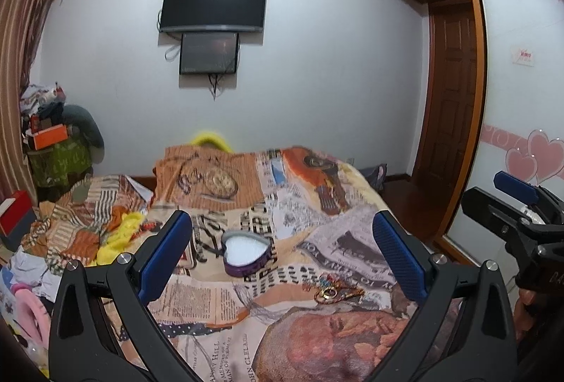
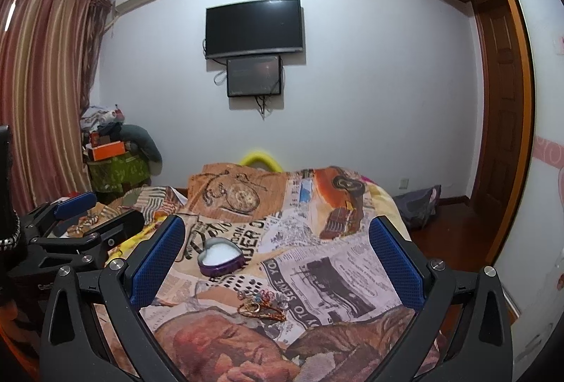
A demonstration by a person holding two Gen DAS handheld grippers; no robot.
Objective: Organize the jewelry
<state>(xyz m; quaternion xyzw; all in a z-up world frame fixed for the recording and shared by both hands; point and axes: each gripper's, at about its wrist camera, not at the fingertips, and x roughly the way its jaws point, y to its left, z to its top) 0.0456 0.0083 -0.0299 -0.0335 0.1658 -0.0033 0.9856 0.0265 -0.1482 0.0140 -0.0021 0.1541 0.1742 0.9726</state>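
Observation:
A purple heart-shaped box (image 1: 246, 257) with a white lining lies open on the patterned bedspread; it also shows in the right wrist view (image 2: 220, 260). A small pile of gold jewelry (image 1: 333, 290) with coloured bits lies in front of it, to the right; in the right wrist view the jewelry (image 2: 261, 306) is low centre. My left gripper (image 1: 282, 253) is open and empty above the bed, near both. My right gripper (image 2: 276, 258) is open and empty too. Each gripper shows at the edge of the other's view: right gripper (image 1: 518, 205), left gripper (image 2: 88, 213).
The bed (image 1: 218, 304) is covered with a newspaper-print blanket. Crumpled clothes and a yellow cloth (image 1: 116, 234) lie at its left. A cluttered stand with an orange box (image 2: 107, 149) is by the curtain. A TV (image 2: 253, 28) hangs on the far wall. A wardrobe (image 1: 521, 82) stands at right.

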